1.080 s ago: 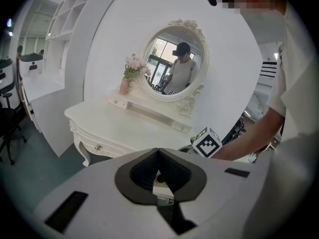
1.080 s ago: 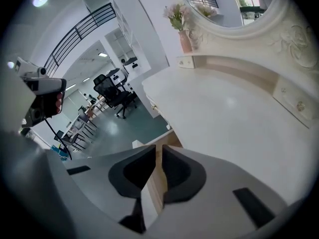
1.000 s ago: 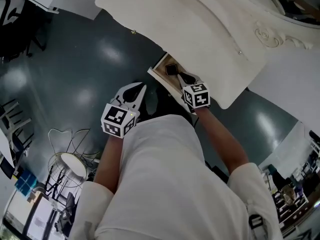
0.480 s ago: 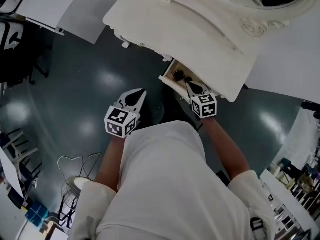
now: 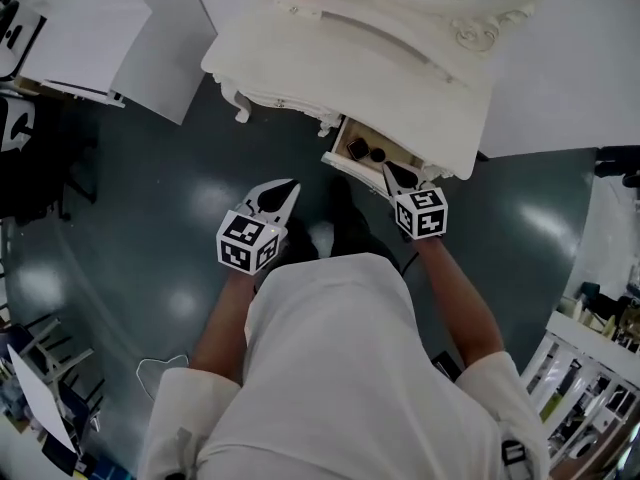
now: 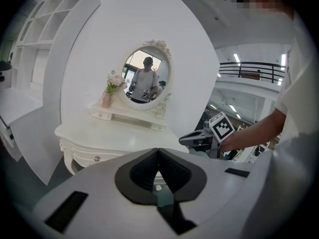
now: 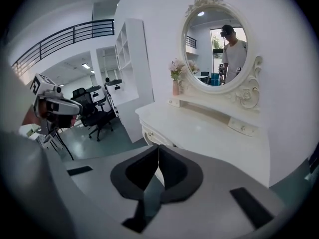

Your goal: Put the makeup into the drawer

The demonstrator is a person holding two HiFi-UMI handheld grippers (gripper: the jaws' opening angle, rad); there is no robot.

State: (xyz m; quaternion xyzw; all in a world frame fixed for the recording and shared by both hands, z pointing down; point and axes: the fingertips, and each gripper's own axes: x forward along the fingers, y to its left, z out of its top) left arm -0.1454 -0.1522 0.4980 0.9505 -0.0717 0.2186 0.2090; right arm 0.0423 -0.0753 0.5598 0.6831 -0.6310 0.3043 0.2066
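A person in a white shirt stands over a white dressing table with a two-jaw gripper in each hand. The right gripper hangs just in front of the table's open drawer, its fingers clenched tip to tip with nothing between them. The makeup, two small dark pieces, lies inside the drawer, just beyond the right fingers' tips, slightly to their left and apart from them. The left gripper is held over the dark floor, to the left of the drawer, its fingers likewise pressed together and empty. Ahead of both pairs of fingers spreads the table's pale worktop. Beyond it, an oval mirror in an ornate frame reflects the person, and a pink vase of flowers stands at the mirror's left. Seen from the left gripper, the right gripper and its marker cube sit ahead of the left fingers and to their right.
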